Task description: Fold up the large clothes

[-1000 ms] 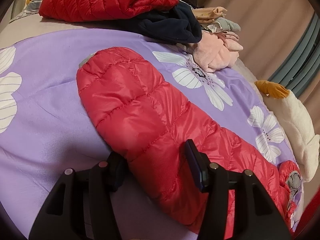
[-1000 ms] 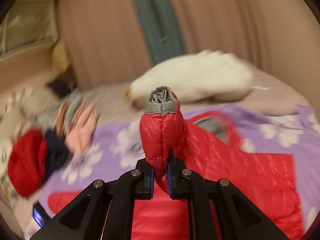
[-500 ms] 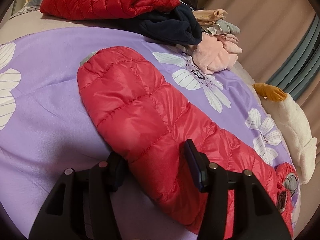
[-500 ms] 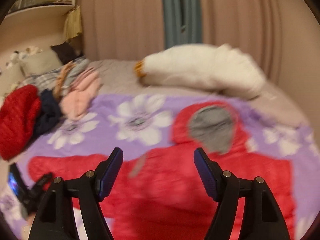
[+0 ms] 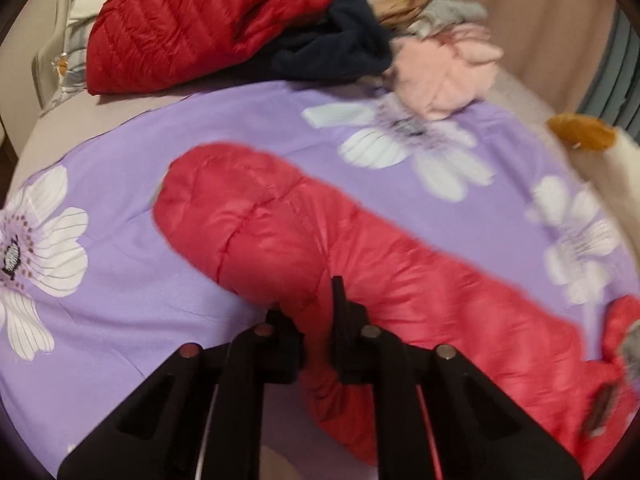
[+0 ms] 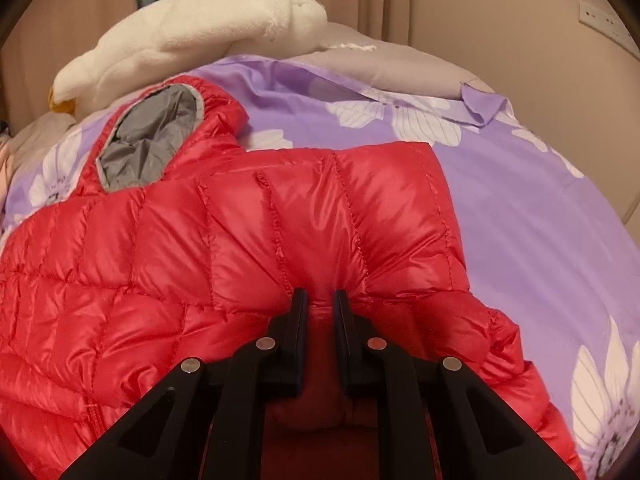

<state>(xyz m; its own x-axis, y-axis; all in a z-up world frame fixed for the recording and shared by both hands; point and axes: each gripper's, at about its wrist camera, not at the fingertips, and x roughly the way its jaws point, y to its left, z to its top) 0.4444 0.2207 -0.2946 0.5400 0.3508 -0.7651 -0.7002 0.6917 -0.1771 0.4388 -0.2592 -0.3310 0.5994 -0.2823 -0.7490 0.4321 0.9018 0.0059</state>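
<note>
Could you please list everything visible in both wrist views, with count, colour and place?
Puffer jacket: one, bright red, spread on the sheet, both grippers pinching it.
Hood lining: one, grey, at the jacket's top.
Sheet: one, purple with white flowers, covering the bed.
Folded jacket: one, dark red, far edge of the bed.
Navy garment: one, beside the folded jacket.
Pink garment: one, next to the navy one.
Plush toy: one, white, beyond the hood.
Left gripper: black, jaws shut on the sleeve.
Right gripper: black, jaws closing on jacket fabric.
</note>
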